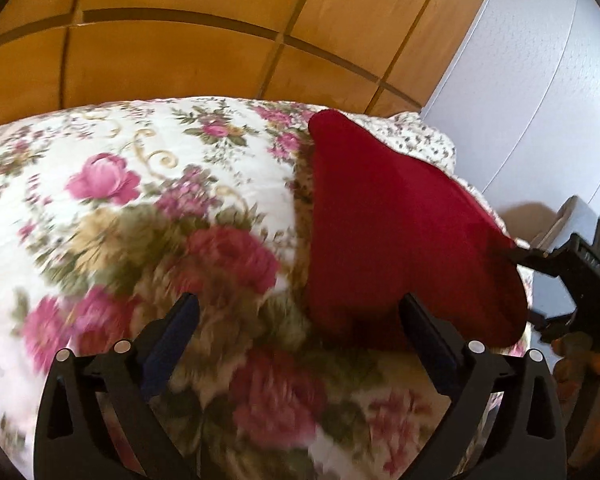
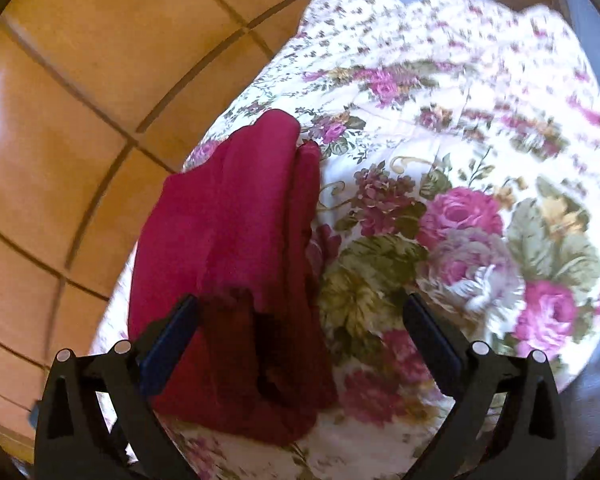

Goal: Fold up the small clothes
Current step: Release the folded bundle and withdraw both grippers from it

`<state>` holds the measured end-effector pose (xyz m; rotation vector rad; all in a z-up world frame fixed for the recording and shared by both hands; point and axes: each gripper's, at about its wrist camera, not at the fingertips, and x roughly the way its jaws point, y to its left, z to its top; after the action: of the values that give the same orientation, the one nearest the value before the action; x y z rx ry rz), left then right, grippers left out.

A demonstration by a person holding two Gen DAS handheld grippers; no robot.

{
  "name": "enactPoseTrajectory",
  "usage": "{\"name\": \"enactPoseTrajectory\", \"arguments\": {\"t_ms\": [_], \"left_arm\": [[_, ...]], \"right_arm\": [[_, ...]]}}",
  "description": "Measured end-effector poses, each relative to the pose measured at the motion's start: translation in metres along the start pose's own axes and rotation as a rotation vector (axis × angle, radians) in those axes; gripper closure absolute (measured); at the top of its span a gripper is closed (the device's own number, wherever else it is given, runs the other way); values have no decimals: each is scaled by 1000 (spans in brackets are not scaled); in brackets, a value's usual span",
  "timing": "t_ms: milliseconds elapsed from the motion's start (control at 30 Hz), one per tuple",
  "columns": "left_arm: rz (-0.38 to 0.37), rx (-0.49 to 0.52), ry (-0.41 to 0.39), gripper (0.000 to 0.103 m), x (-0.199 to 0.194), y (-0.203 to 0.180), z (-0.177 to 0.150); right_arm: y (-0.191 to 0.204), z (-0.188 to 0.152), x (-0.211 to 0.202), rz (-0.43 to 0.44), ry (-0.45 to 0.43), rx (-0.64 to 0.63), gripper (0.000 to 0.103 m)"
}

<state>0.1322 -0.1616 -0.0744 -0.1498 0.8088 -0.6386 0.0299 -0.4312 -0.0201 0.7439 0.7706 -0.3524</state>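
The garment (image 2: 236, 216) is plain deep red, darker in its folds; the quilt (image 1: 140, 184) is white, patterned with pink and crimson roses, olive-green leaves and gold scrolls, with a smaller sprig print along its edge. The floor (image 1: 172, 60) is orange-tan tile with dark grout; the wall (image 1: 520, 92) is pale grey; each gripper (image 2: 298, 314) is black with dark blue pads (image 2: 168, 344).

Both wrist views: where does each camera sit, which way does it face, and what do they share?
Left wrist: on the left claw, facing along its open fingers over the floral quilt; the red garment lies ahead-right, and the right claw shows at the right edge.
Right wrist: on the right claw, looking down at the garment near the quilt's floor-side edge; fingers open.
Shared: garment, quilt, tiled floor.
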Motion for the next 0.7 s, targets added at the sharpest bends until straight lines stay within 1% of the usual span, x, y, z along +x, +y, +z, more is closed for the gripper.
{"name": "enactPoseTrajectory", "arguments": {"t_ms": [100, 200, 367, 467, 700], "left_arm": [[42, 27, 21, 4, -6, -5, -11], [110, 56, 24, 4, -9, -9, -20], [257, 56, -26, 4, -25, -13, -27], [305, 68, -28, 4, -34, -15, -32], [318, 185, -35, 4, -59, -36, -45]], "right_arm": [[10, -12, -7, -55, -2, -76, 2], [13, -24, -10, -77, -2, -113, 2], [5, -44, -20, -119, 12, -96, 2], [1, -52, -27, -121, 6, -83, 2], [7, -74, -53, -128, -67, -119, 2]]}}
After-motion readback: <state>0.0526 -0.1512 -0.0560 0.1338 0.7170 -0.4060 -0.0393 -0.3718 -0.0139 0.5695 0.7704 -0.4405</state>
